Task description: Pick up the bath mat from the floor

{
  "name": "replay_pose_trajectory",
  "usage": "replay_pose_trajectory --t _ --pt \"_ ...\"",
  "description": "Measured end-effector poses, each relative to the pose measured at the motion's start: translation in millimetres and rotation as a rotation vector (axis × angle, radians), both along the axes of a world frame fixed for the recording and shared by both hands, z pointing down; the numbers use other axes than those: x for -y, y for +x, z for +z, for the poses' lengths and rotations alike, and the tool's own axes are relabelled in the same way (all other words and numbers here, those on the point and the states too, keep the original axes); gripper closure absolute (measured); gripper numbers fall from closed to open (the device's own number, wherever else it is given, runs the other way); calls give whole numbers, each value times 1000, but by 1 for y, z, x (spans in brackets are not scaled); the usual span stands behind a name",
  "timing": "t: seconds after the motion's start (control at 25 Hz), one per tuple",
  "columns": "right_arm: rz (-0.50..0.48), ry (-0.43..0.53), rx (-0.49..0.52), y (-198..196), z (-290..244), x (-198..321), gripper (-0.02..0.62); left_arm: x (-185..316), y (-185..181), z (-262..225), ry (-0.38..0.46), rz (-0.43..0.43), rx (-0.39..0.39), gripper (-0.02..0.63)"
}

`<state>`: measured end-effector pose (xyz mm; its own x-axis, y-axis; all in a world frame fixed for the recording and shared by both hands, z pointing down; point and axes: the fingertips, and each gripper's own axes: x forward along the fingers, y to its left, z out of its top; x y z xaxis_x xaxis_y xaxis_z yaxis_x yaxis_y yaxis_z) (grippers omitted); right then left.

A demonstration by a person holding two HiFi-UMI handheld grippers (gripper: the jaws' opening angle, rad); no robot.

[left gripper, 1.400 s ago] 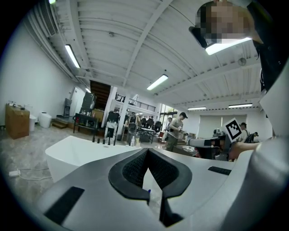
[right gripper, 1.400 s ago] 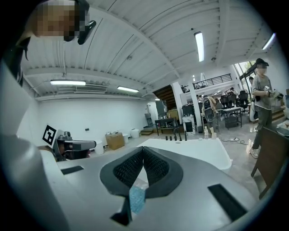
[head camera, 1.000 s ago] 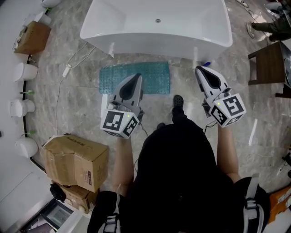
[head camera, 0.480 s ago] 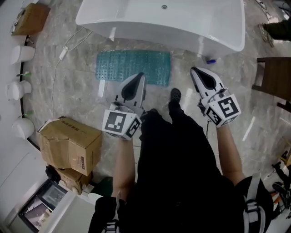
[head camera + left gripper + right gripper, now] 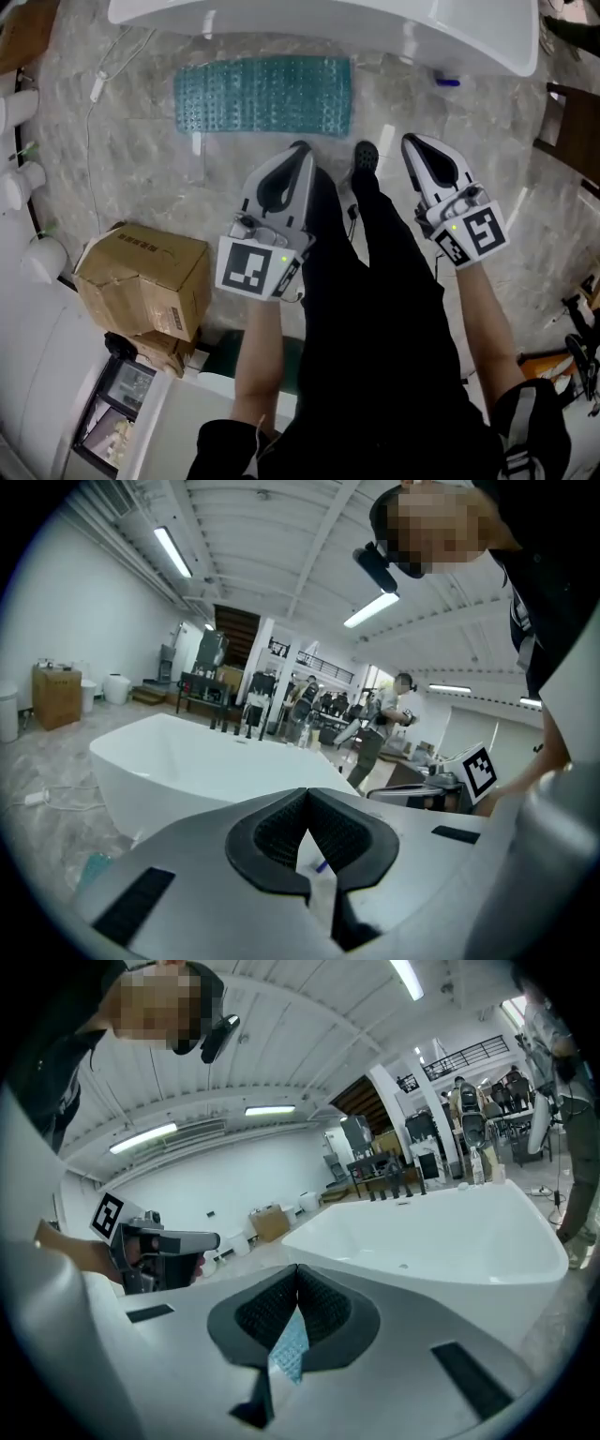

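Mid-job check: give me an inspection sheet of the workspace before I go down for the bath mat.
Surface: marble floor, glossy, with light reflections.
Job's things: bath mat lies flat on the floor beside the bathtub; nothing grips it.
Clutter: cardboard boxes at the left; small blue object by the tub.
Grippers: left hand-held gripper and right hand-held gripper are both shut and empty, on the person's side of the mat.
Cables: white cable on the floor left of the mat.
Surroundings: white containers along the left edge; dark wooden furniture at the right.
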<state>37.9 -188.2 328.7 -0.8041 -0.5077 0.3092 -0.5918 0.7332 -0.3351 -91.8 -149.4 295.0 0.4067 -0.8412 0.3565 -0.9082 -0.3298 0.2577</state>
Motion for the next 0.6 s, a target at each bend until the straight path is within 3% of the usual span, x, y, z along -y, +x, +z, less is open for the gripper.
replay_pose_trajectory --t 0.2,0.6 --pt "17 -81 -102 -24 86 -2 581 12 -11 75 -70 26 -58 594" --pt "2 -213 -241 -52 307 9 581 21 -13 242 -188 131 -96 594"
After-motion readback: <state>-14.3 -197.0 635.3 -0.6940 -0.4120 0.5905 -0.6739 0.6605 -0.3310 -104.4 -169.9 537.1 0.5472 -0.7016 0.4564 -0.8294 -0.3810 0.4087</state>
